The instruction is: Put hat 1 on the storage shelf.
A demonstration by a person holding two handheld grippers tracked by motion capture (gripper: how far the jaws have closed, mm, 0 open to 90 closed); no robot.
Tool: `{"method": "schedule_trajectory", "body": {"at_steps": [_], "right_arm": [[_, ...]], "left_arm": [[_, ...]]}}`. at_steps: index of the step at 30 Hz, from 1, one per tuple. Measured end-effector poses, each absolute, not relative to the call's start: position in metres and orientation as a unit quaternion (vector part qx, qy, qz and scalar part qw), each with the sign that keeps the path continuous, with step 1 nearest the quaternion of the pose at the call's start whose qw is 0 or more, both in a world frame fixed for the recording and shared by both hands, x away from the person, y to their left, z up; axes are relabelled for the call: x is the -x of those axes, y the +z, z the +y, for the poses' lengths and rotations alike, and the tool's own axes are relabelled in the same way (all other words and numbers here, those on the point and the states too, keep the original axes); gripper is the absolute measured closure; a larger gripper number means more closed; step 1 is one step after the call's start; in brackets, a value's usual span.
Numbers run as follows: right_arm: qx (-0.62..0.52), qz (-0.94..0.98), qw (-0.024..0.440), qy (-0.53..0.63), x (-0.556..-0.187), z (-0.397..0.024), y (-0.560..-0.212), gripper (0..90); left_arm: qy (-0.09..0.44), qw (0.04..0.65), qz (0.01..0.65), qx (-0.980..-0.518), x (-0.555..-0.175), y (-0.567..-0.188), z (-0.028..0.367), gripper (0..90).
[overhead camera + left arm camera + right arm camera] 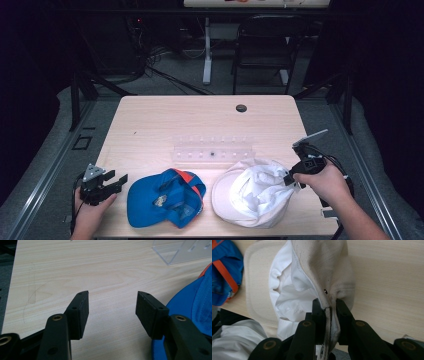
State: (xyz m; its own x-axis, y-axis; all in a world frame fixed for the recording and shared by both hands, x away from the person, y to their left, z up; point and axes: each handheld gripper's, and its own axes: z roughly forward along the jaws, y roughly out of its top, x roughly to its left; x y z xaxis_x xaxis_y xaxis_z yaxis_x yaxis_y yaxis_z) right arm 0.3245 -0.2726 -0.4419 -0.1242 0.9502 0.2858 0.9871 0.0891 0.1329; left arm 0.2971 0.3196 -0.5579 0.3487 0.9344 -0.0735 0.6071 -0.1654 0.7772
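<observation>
Grip done: R gripper (329, 305) clamped on white cap (252, 192) edge, L gripper (112, 312) wide open & empty, blue cap (162, 200) untouched on table (200, 120).

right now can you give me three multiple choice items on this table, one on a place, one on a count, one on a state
1. Where does the blue cap lie?
A. left of the white cap
B. right of it
C. on top of it

2. How many caps lie on the table?
A. one
B. two
C. three

3. How do the right tongs stand?
A. wide open over bare wood
B. shut on the clear acrylic rack
C. shut on the white cap's edge

Key:
1 A, the high view shows the blue cap nearer the left tongs.
2 B, one blue and one white.
3 C, the right gripper view shows fabric pinched between both jaws.
</observation>
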Motion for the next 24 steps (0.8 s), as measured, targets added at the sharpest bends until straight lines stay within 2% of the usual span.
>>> {"method": "schedule_trajectory", "body": {"at_steps": [24], "right_arm": [[0.665, -0.684, 0.186, -0.234, -0.329, -0.268, -0.406, 80.6]], "left_arm": [[0.22, 0.374, 0.528, -0.73, -0.297, -0.558, 0.32, 44.9]]}}
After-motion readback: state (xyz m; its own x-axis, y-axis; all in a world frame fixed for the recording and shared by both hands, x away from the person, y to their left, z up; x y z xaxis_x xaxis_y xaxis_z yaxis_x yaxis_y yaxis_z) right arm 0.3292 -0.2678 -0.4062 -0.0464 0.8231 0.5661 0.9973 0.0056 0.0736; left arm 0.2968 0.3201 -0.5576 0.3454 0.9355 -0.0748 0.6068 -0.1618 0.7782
